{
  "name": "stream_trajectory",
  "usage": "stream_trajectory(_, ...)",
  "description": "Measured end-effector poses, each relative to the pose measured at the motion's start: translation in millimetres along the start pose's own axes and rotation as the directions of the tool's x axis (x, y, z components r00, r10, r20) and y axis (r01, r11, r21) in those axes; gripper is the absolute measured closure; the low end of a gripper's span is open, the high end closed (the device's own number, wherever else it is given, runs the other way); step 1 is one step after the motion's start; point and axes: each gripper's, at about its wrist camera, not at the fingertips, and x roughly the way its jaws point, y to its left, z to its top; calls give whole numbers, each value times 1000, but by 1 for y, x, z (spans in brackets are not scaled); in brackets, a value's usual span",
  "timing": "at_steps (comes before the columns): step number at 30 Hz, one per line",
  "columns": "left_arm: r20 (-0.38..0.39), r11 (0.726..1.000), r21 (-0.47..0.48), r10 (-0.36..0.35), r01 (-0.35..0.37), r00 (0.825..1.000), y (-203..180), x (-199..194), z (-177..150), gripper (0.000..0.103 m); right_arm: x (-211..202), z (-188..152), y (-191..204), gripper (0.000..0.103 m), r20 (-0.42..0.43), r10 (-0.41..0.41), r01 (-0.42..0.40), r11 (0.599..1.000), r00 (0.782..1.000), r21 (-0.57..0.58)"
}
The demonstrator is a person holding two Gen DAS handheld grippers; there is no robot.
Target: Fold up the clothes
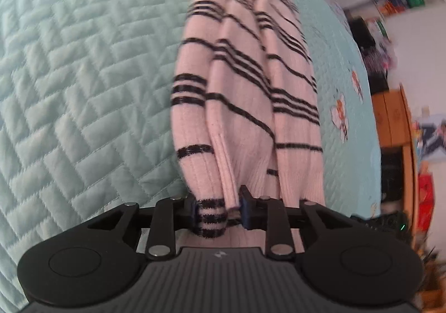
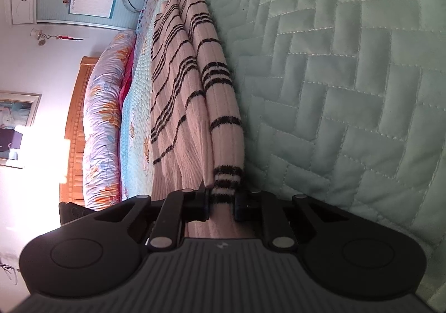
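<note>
A white ribbed sweater with black stripes (image 1: 245,84) lies bunched in long folds on a pale green quilted bedspread (image 1: 83,90). In the left wrist view my left gripper (image 1: 220,214) is shut on the near end of the sweater, its blue-padded fingers pinching a striped fold. In the right wrist view the same sweater (image 2: 195,95) stretches away along the bedspread (image 2: 348,90), and my right gripper (image 2: 221,203) is shut on its other striped end. The fabric runs taut between the two grippers.
A rolled floral duvet (image 2: 106,118) and a wooden headboard (image 2: 75,123) lie along the bed's far side in the right wrist view. Wooden furniture (image 1: 395,118) and cluttered shelves stand beyond the bed edge in the left wrist view. Wide quilt surface flanks the sweater.
</note>
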Motion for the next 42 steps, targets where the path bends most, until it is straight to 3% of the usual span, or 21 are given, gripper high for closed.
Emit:
stream_trajectory(3, 15, 1000, -26, -2, 2, 1000, 1, 0, -2, 71, 0, 0, -1, 86, -2, 8, -8, 1000, 1000, 9)
stream_trajectory(7, 30, 1000, 12, 26, -26, 999, -7, -3, -6, 68, 0, -2, -2, 87, -1, 14, -14, 1000, 1000, 6)
stream_trajectory(11, 29, 997, -53, 53, -52, 998, -4, -16, -4, 60, -6, -1, -2, 81, -11, 21, -21, 1000, 1000, 19)
stream_trajectory(15, 137, 993, -10, 114, -114, 984, -12, -57, 8, 48, -21, 1, 0, 77, -41, -23, 23, 1000, 999, -10)
stream_trajectory(18, 209, 993, -23, 117, -114, 971, -17, -88, 37, 42, -39, 12, 5, 72, -52, -86, 85, 996, 995, -29)
stream_trajectory(19, 231, 994, -18, 113, -112, 966, -21, -96, 50, 41, -46, 20, 10, 64, -43, -100, 98, 994, 994, -39)
stream_trajectory(20, 255, 994, -5, 107, -109, 961, -27, -105, 64, 40, -53, 31, 17, 58, -24, -92, 91, 995, 995, -49)
stream_trajectory(22, 303, 991, 34, 115, -131, 946, -46, -119, 96, 35, -65, 58, 34, 58, 16, -49, 50, 997, 999, -67)
stream_trajectory(25, 328, 983, 100, 115, -156, 938, -74, -124, 150, 31, -72, 111, 74, 56, 55, 35, -27, 990, 998, -138)
stream_trajectory(28, 329, 972, 132, 143, -195, 933, -98, -107, 203, 30, -49, 168, 119, 55, 35, 73, -63, 968, 997, -244)
stream_trajectory(31, 327, 957, 153, 186, -247, 927, -107, -75, 252, 30, -4, 218, 142, 51, 27, 54, -44, 954, 998, -297)
stream_trajectory(37, 265, 965, 79, 219, -248, 939, -74, 4, 318, 30, 89, 294, 132, 48, 47, -2, 16, 957, 999, -290)
stream_trajectory(42, 252, 971, 79, 202, -228, 946, -56, 43, 344, 30, 148, 326, 115, 48, 20, -45, 49, 957, 999, -285)
